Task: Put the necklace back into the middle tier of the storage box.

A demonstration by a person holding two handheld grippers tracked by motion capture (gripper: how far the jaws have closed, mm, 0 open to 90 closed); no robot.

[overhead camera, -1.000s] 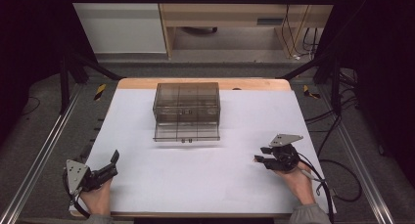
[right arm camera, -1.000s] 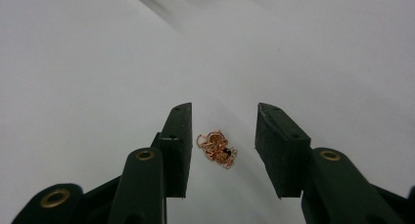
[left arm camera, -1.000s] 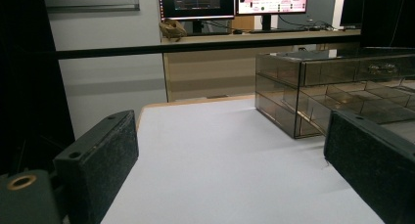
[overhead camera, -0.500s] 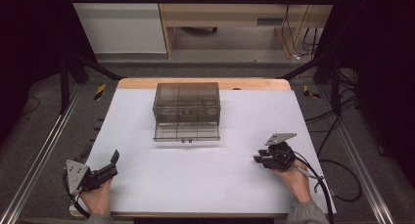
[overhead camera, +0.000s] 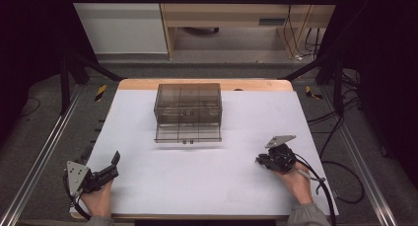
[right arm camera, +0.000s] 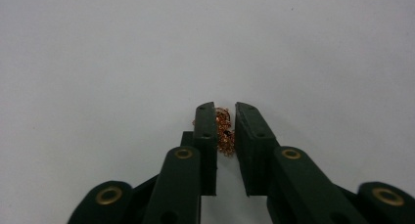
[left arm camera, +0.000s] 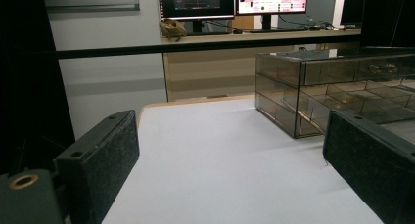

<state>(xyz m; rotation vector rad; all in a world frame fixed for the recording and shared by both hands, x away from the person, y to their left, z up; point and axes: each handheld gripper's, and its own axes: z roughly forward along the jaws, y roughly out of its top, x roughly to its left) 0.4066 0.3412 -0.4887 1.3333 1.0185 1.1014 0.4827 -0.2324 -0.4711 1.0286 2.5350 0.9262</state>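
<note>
1. Right gripper view: your right tool (right arm camera: 224,128) has just been closing, and a small tangle of copper-coloured chain (right arm camera: 223,127) sits between the pads. The jaws stand nearly together with the chain pinched at their tips, low over the white counter (right arm camera: 98,62).
2. High view: the right tool (overhead camera: 270,160) rests at the near right of the counter, well apart from the smoky clear drawer box (overhead camera: 188,105) at the far middle. One drawer (overhead camera: 188,133) of that box stands pulled out toward you.
3. Left gripper view: your left tool (left arm camera: 230,165) has its jaws wide apart with nothing between them. In the high view it lies at the near left corner (overhead camera: 106,170).
4. Risk, partial grip: only part of the tangle appears caught. If loose loops hang below the pads, they may slide out when you lift, and the chain will drop.
5. Risk, snagging: trailing links could drag on the counter or hook on the drawer's front edge during transfer, should you carry it there.
6. Risk, slack pinch: fine links compress, so a light squeeze may let the bundle creep out.
7. Appearance of the chain: thin, shiny, reddish-gold links, bunched into a compact clump. Its full length cannot be judged.
</note>
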